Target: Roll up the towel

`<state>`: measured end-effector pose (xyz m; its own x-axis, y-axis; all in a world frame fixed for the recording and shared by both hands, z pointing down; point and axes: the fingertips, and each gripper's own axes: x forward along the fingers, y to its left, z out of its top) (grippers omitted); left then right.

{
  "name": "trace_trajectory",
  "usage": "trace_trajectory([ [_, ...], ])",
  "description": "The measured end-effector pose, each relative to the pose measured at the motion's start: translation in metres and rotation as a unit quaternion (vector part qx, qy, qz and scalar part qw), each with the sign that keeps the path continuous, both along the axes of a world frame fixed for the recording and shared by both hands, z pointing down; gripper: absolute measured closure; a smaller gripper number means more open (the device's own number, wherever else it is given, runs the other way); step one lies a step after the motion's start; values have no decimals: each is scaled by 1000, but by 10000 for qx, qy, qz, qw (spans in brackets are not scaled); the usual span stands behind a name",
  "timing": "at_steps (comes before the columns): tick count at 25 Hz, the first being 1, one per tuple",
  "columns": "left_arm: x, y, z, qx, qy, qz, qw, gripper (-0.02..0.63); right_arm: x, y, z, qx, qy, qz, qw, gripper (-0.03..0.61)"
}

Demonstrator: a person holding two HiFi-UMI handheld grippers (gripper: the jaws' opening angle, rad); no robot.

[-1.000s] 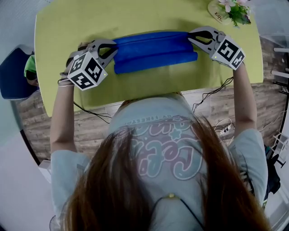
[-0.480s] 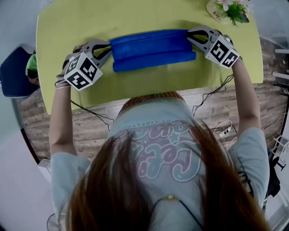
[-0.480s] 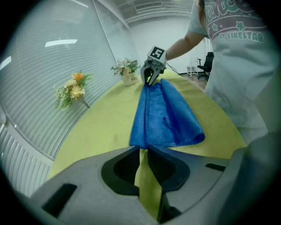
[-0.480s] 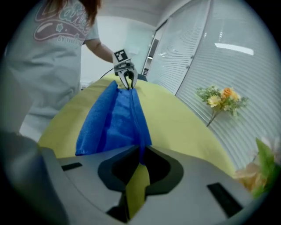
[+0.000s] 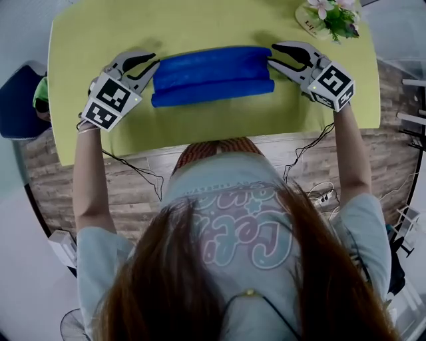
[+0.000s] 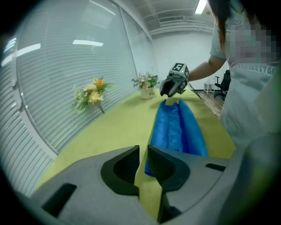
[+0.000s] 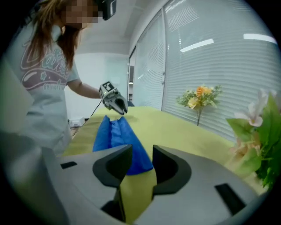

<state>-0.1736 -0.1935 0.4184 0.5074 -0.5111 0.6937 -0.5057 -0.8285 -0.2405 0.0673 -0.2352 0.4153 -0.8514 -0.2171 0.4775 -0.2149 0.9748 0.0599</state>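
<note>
One towel (image 5: 212, 74), blue, lies on the tabletop (image 5: 200, 126) as a long, partly rolled bundle with two rounded ridges. It runs crosswise in front of the person, between the two tongs. There are two tongs, one in each hand, and each carries one cube with square markers.

The left tongs (image 5: 150, 64) sit just beside the towel's left end. They are pressed almost together, with only a thin slit between the pads and nothing in it. The towel's end shows just past the tips.

The right tongs (image 5: 274, 54) are just at the towel's right end and are opening. The towel's end lies just ahead of the gap, and the pads do not press on it.

Two bunches of flowers stand on the far part of the tabletop. One pale bunch in a small pot (image 5: 333, 16) is near the right tongs. One orange and yellow bunch (image 6: 92, 94) is farther along, close to the window wall.

The tabletop is a plain yellow-green with rounded corners. Wood-patterned flooring (image 5: 133, 193) shows beneath its near edge, with several dark cables (image 5: 133, 170) trailing over it. One blue chair (image 5: 16, 100) stands off the tabletop's left end.

The room has a long wall of closed slatted blinds (image 6: 66, 88) and ceiling strip lights. One dark office chair (image 6: 224, 81) stands at the far end.
</note>
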Motion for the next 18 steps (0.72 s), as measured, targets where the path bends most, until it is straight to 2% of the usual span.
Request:
trace_trajectory([
  [2,11,-8,10,-245,-143,135,9995,572,2,-21,-7,-17,-178,423,9989,447],
  [4,19,-12,19,-612,-159,216,9978,544,0,-35,3,-98,102,554,9984,451],
  [6,24,-10,24,-924,-159,321,9951,517,-4,-36,17,-384,437,398,9975,422],
  [9,24,-3,31,-1271,-207,460,9906,514,-11,-25,32,-909,692,-2,9935,384],
  [12,19,2,39,-1499,-246,502,9871,514,-12,-16,47,-801,1192,-351,9890,360],
  [16,14,2,39,-1452,-409,601,9867,514,-14,-10,53,-749,1345,-626,9861,395],
  [18,12,2,33,-1471,-271,579,9871,514,-15,-7,53,-895,1322,-759,9843,431],
])
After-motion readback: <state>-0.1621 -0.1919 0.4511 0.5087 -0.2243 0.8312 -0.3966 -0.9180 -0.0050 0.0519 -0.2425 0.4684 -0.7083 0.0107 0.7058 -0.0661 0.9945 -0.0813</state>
